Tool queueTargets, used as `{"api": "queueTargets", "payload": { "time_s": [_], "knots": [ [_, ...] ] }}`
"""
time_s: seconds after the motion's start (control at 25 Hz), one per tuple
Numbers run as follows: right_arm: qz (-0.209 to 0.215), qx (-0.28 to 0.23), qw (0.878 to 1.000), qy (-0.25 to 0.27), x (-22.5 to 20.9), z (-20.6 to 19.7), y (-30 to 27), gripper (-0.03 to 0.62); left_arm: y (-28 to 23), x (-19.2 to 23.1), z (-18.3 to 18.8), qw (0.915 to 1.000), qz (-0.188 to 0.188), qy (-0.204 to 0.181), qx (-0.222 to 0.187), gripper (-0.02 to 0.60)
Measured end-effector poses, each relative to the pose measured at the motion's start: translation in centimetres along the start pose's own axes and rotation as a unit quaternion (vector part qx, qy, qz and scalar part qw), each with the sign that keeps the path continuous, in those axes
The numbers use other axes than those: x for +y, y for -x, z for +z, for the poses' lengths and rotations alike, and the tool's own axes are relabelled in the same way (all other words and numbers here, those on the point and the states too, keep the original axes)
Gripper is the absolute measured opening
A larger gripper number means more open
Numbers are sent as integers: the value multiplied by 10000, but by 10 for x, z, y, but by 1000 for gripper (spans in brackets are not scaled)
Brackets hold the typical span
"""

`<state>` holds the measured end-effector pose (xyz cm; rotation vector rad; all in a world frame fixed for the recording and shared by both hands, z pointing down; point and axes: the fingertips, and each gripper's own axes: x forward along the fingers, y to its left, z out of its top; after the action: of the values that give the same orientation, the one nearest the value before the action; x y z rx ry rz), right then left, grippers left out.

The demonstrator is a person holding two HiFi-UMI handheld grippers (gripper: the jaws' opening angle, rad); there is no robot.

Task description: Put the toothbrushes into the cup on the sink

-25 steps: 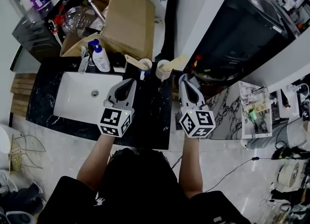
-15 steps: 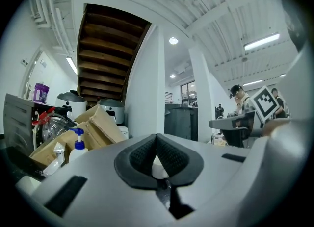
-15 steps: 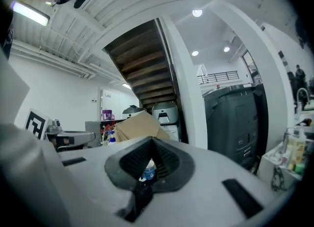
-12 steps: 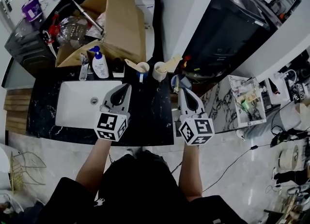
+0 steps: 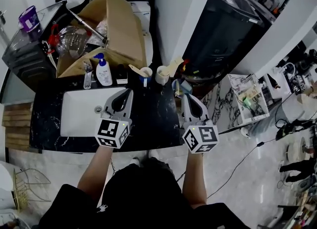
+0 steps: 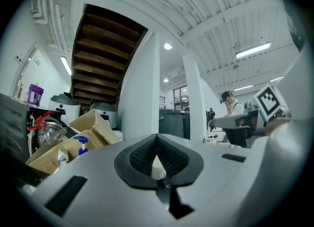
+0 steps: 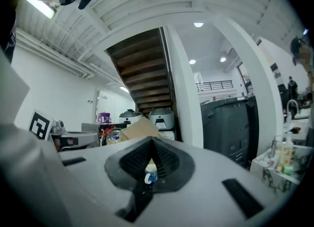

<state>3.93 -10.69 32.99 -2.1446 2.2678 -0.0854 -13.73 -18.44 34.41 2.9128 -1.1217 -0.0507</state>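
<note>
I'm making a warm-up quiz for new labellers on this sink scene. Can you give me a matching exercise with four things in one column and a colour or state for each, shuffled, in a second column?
Things:
1. pump bottle
2. cardboard box
3. sink basin
4. left tongs

Colour or state:
A. shut
B. brown, flaps open
C. white, rectangular, hollow
D. white with a blue pump head

Pairs: 1-D, 2-B, 3-C, 4-A
</note>
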Motion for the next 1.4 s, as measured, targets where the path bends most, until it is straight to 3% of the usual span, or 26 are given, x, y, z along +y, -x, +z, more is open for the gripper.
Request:
{"api": "queueTargets", "payload": {
  "time_s": [0.32, 0.64, 1.4],
  "knots": [
    [55, 1, 10000, 80, 8, 1, 3, 2, 6, 0, 5, 9999, 24, -68, -102, 3],
    [263, 1, 9996, 84, -15, 11, -2, 2, -7, -14, 13, 9996, 202, -117, -146, 3],
    [482, 77, 9988, 13, -36, 4, -9, 2, -26, -29, 3, 9991, 374, -211, 18, 3]
  ]
}}
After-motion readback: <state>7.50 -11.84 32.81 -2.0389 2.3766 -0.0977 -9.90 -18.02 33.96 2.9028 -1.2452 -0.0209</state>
